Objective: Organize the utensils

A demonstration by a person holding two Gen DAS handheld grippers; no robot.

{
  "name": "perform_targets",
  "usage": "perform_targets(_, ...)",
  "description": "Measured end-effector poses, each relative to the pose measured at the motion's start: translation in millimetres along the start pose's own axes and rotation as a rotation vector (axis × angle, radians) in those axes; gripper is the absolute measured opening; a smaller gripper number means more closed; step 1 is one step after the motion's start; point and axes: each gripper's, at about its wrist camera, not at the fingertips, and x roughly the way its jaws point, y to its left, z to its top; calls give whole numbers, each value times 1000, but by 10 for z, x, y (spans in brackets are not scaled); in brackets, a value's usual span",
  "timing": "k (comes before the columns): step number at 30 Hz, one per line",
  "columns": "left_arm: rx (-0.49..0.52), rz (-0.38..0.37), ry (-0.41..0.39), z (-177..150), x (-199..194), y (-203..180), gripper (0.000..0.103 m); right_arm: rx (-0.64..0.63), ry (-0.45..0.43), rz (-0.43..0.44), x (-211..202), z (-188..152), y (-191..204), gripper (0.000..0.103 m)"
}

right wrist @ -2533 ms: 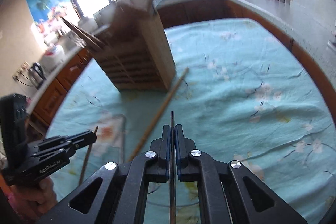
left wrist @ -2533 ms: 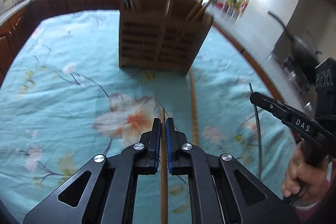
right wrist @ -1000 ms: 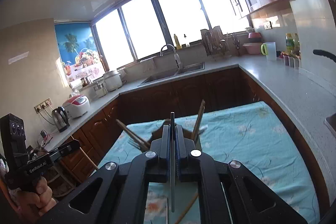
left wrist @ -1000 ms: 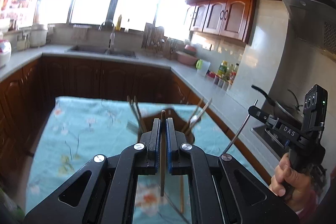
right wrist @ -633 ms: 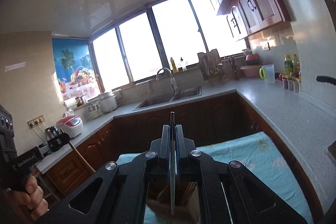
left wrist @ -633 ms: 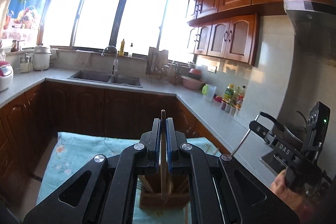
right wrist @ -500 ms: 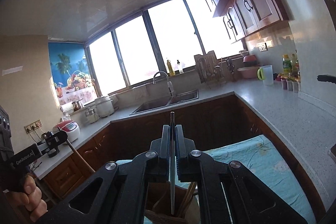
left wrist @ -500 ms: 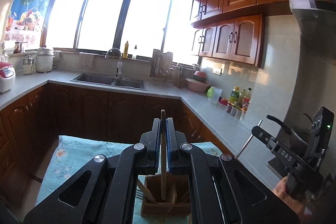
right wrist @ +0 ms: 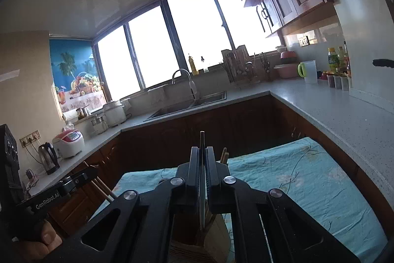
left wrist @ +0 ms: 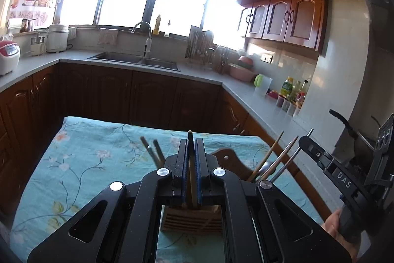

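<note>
Since half a second ago both grippers have dropped, and each stick now reaches into the wooden holder (left wrist: 190,219). The left gripper (left wrist: 190,165) pinches a brown wooden chopstick (left wrist: 190,139) upright over the slatted holder, where forks (left wrist: 152,149) lean left and more chopsticks (left wrist: 267,157) lean right. The right gripper (right wrist: 202,169) clamps a thin metal chopstick (right wrist: 202,139), its lower end inside the holder (right wrist: 211,233). The holder stands on the worktop's floral teal cloth (left wrist: 81,164).
</note>
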Motion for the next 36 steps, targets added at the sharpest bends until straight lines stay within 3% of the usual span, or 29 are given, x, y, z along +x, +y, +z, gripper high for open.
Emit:
perform_targets(7, 11, 12, 17, -28, 28, 31, 5, 3, 83, 0, 136, -175, -47, 5)
perform_targets(15, 13, 17, 40, 13, 66, 22, 5, 15, 93, -2, 139, -133, -82, 5)
perform_targets(18, 11, -12, 63, 18, 68, 15, 18, 29, 103, 7, 137, -115, -88, 10)
perform_targets(20, 11, -35, 46, 32, -14, -16, 34, 40, 88, 12, 95, -110, -100, 12)
perform_targets(21, 14, -36, 34, 39, -62, -29, 39, 45, 79, 12, 62, -97, -110, 17)
perform_targets(22, 18, -26, 14, 48, -134, -52, 51, 53, 70, 15, 28, -80, -126, 32)
perform_targets(23, 17, -16, 3, 56, -187, -59, 66, 65, 56, 20, -23, -59, -148, 40)
perform_targets(24, 10, -11, -14, 57, -260, -57, 70, 78, 39, 25, -84, -37, -168, 54)
perform_targets(25, 2, -11, -26, 54, -313, -46, 71, 86, 22, 25, -144, -14, -185, 61)
perform_targets(27, -19, -22, -37, 20, -435, -11, 73, 96, -13, 23, -291, 27, -220, 66)
perform_targets(31, -55, -9, -33, -192, -654, 84, 79, 109, -33, 25, -535, -46, -295, 86)
perform_targets(36, -97, 27, 18, -644, -883, 221, 80, 130, 15, 19, -791, -379, -348, 88)
